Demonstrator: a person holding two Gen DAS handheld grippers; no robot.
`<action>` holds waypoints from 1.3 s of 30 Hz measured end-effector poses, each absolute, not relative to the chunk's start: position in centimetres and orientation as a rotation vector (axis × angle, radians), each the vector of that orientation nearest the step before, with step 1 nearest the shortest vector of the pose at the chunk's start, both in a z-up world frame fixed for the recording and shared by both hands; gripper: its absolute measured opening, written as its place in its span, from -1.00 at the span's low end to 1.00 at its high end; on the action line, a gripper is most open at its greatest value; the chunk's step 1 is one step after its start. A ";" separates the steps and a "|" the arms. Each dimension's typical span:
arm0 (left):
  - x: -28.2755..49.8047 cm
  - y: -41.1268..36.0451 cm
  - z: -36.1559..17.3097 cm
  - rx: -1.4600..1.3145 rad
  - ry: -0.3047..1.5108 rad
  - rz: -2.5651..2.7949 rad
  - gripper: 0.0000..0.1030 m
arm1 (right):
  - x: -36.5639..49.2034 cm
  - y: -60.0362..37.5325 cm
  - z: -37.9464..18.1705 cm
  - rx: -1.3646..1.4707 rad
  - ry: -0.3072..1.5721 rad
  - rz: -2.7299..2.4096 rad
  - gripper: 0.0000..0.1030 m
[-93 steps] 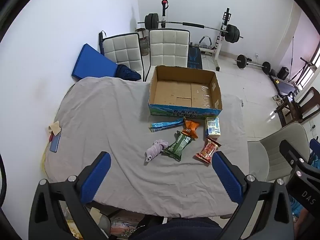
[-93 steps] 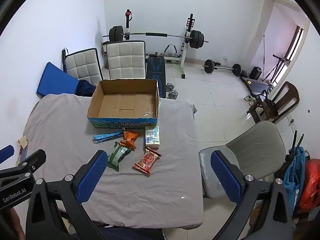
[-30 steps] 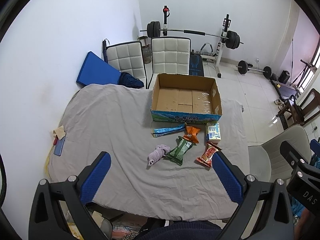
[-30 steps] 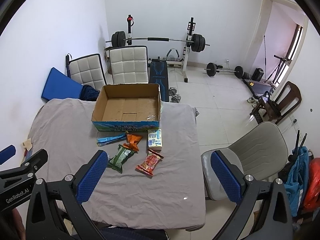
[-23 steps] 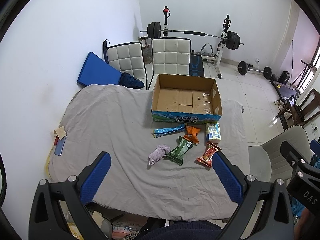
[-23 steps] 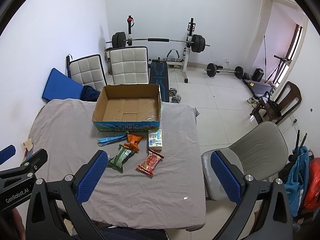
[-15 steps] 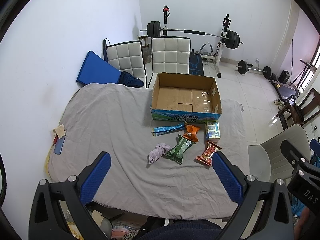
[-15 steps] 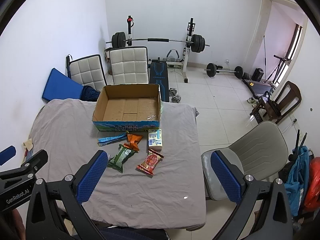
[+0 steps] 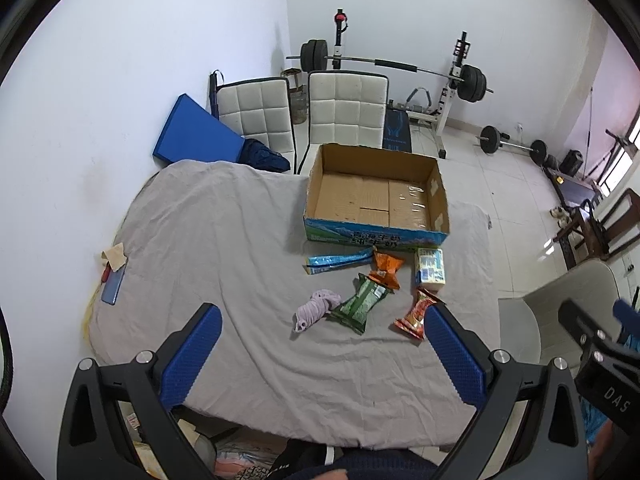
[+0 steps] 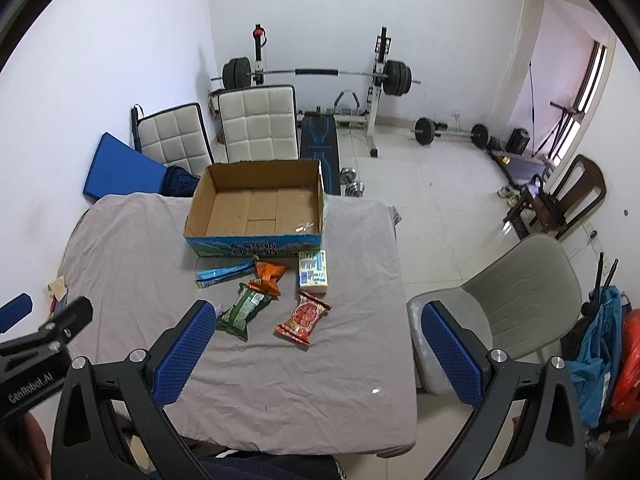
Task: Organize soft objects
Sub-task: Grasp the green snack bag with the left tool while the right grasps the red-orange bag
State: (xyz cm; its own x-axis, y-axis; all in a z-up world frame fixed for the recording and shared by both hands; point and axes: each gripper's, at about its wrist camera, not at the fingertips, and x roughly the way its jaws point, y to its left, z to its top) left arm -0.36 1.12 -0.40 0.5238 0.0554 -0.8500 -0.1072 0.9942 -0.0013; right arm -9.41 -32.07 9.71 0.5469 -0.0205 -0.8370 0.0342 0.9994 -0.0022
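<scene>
Both tongs held high above the tabletop [image 9: 192, 240], which is draped in a grey cloth. Left tongs [image 9: 320, 354] spread wide, nothing between the blue pads; right tongs [image 10: 316, 350] likewise spread wide and holding nothing. Open cardboard box [image 9: 376, 196] sits at the far side of the tabletop, interior bare, printed blue-green band on its near wall. Soft items lie in a loose cluster just in front of the box: a flat blue packet [image 9: 338, 261] lying near the box's near wall; an orange snack bag [image 9: 385, 269] beside the packet's right end; a white and blue carton [image 9: 430, 270] to the right of the orange bag; a green snack bag [image 9: 362, 304] in front of the orange bag, the 2 touching or overlapping at the ends; a red snack bag [image 9: 416, 313] to the right of the green one, apart from it; a crumpled lilac cloth [image 9: 316, 309] against the green bag's left side. In the right wrist view the lilac cloth is almost wholly hidden behind the left pad of the right tongs. At the tabletop's left edge lie a blue phone [image 9: 112, 286] and a scrap of tan paper [image 9: 115, 255], well apart from the cluster. 2 white padded chairs [image 9: 304, 114] stand behind the tabletop; a grey shell chair [image 10: 516, 292] stands at its right side.
</scene>
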 end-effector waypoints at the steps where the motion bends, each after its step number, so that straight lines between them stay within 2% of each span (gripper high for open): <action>1: 0.3 1.4 -1.1 -0.062 1.024 0.102 1.00 | -8.7 -32.2 8.8 0.023 1.014 -0.033 1.00; 6: 4.9 2.7 -7.7 -0.078 1.151 0.117 1.00 | -4.1 -33.5 2.3 0.075 1.158 -0.045 1.00; 18: 15.3 -0.7 -28.0 -0.079 1.499 -0.050 0.94 | 6.9 -33.0 -23.0 0.225 1.589 -0.031 1.00; 23: 17.7 -2.1 -34.9 -0.038 1.618 -0.086 0.86 | 9.0 -32.9 -30.2 0.261 1.681 -0.071 1.00; 27: 18.4 -2.9 -37.8 -0.022 1.651 -0.102 0.74 | 9.7 -33.1 -34.3 0.293 1.728 -0.108 1.00; 33: 18.5 -5.0 -39.0 0.025 1.646 -0.153 0.72 | 9.9 -33.6 -37.9 0.345 1.757 -0.136 0.89; 37: 18.0 -6.5 -39.5 0.050 1.657 -0.189 0.49 | 9.2 -33.6 -40.1 0.335 1.772 -0.144 0.62; 39: 17.6 -7.0 -40.2 0.026 1.672 -0.189 0.17 | 9.3 -33.6 -40.5 0.319 1.776 -0.141 0.49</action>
State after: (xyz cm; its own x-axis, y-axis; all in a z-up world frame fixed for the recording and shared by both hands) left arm 17.58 -7.02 -40.20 -0.1118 -0.0945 -0.9892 0.1283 0.9858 -0.1087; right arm 9.33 -33.64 -40.49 -0.1981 0.1384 -0.9704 0.2899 0.9540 0.0769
